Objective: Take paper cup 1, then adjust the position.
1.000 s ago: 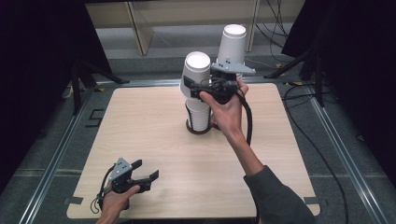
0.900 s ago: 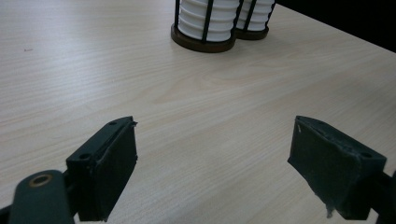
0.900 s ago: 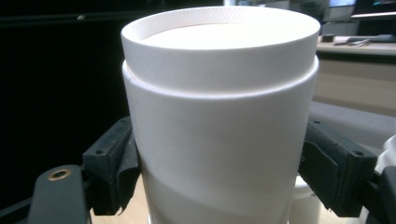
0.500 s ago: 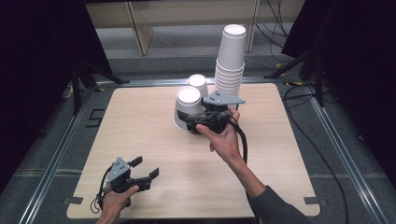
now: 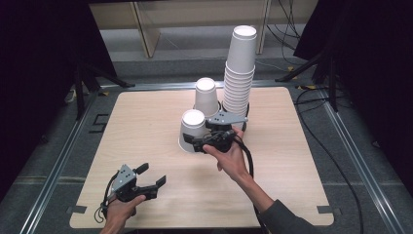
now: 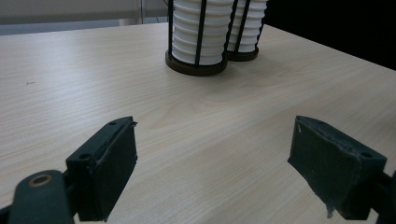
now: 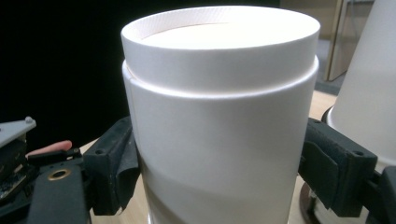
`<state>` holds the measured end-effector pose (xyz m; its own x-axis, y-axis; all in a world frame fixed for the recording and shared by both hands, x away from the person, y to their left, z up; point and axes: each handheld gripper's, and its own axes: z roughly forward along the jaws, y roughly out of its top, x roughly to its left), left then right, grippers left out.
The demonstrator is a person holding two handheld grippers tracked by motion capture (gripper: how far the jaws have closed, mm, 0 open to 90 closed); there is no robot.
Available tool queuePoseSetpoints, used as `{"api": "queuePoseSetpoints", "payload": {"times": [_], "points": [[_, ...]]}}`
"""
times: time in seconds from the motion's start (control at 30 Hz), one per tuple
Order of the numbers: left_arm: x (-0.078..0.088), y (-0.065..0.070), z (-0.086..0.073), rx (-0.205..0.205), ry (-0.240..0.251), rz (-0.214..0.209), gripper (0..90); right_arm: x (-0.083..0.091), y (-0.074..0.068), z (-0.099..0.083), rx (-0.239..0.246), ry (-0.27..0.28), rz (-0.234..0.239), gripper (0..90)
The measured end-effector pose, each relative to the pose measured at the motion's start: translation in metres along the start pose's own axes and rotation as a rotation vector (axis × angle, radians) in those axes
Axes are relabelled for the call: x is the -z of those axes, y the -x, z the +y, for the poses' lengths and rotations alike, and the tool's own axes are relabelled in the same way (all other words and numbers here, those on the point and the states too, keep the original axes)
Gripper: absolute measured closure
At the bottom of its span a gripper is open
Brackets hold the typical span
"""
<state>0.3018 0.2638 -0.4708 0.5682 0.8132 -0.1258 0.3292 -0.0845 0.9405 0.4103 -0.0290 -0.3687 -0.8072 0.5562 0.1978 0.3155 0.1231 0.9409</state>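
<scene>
A: Where is the cup that is being handled?

B: The white paper cup (image 5: pixel 191 130) stands upside down, base up, a little left of the middle of the wooden table (image 5: pixel 146 126). The right gripper (image 5: pixel 202 143) comes at it from the right and clamps it. In the right gripper view the cup (image 7: pixel 219 116) sits between the two black jaws, with a pad pressed on each side of its wall.

A: Is it on the table or in the air?

B: Its wide rim looks to be at the tabletop in the high view, but I cannot tell whether it touches. The right hand (image 5: pixel 229 156) holds the gripper just to the right of the cup.

A: What else stands nearby?

B: A second upside-down cup (image 5: pixel 206 96) stands just beyond it, a bit to the right, on a shorter pile. Right of that rises a tall stack of cups (image 5: pixel 239 73) in a black wire holder. From the left gripper view the bases of both holders (image 6: pixel 196 65) show at the far side of the table, side by side.

A: And the other gripper?

B: The left gripper (image 5: pixel 152 181) is at the near left corner of the table, held in the left hand (image 5: pixel 119 209), well apart from the cups. Its jaws stand apart with only bare wood between them in the left gripper view (image 6: pixel 212 177), so it is holding nothing.

A: Anything around the table?

B: A black cable (image 5: pixel 246 161) trails from the right gripper along the forearm.
</scene>
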Motion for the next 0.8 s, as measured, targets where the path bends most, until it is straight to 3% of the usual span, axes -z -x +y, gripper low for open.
{"api": "queuePoseSetpoints", "payload": {"times": [0.1, 0.23, 0.3, 0.33, 0.37, 0.4, 0.43, 0.47, 0.5, 0.6, 0.67, 0.7, 0.8], "points": [[-0.001, 0.000, 0.000, -0.003, 0.012, -0.007, 14.3, -0.003, 0.001, -0.006, 0.021, -0.005, -0.003, 20.6], [0.000, 0.001, 0.000, 0.000, -0.005, 0.003, 14.3, -0.005, -0.002, -0.012, 0.016, -0.012, 0.020, 20.6], [-0.001, 0.001, 0.000, -0.002, 0.023, -0.020, 14.3, -0.006, -0.004, -0.015, 0.014, -0.019, 0.038, 20.6], [0.000, 0.001, 0.001, -0.001, 0.008, -0.014, 14.3, -0.007, -0.006, -0.016, 0.005, -0.021, 0.035, 20.6], [-0.001, 0.001, 0.001, -0.006, 0.026, -0.029, 14.3, -0.008, -0.006, -0.018, 0.013, -0.019, 0.043, 20.6], [0.000, 0.002, 0.001, -0.009, 0.011, -0.023, 14.3, -0.008, -0.006, -0.019, 0.038, -0.027, 0.039, 20.6], [0.000, 0.002, 0.001, -0.007, 0.022, -0.027, 14.3, -0.010, -0.009, -0.021, 0.015, -0.031, 0.049, 20.6], [-0.001, 0.002, 0.001, -0.010, 0.035, -0.037, 14.3, -0.010, -0.009, -0.023, 0.036, -0.039, 0.047, 20.6], [0.000, 0.003, 0.001, -0.014, 0.024, -0.031, 14.3, -0.012, -0.012, -0.025, 0.013, -0.038, 0.065, 20.6], [0.000, 0.003, 0.002, -0.021, 0.033, -0.047, 14.3, -0.016, -0.014, -0.029, 0.042, -0.050, 0.070, 20.6], [-0.001, 0.004, 0.002, -0.017, 0.033, -0.048, 14.3, -0.016, -0.017, -0.031, 0.021, -0.063, 0.074, 20.6], [-0.001, 0.005, 0.002, -0.016, 0.044, -0.058, 14.3, -0.019, -0.020, -0.033, 0.027, -0.070, 0.102, 20.6], [0.001, 0.006, 0.003, -0.020, 0.033, -0.053, 14.3, -0.021, -0.021, -0.034, 0.054, -0.067, 0.099, 20.6]]}}
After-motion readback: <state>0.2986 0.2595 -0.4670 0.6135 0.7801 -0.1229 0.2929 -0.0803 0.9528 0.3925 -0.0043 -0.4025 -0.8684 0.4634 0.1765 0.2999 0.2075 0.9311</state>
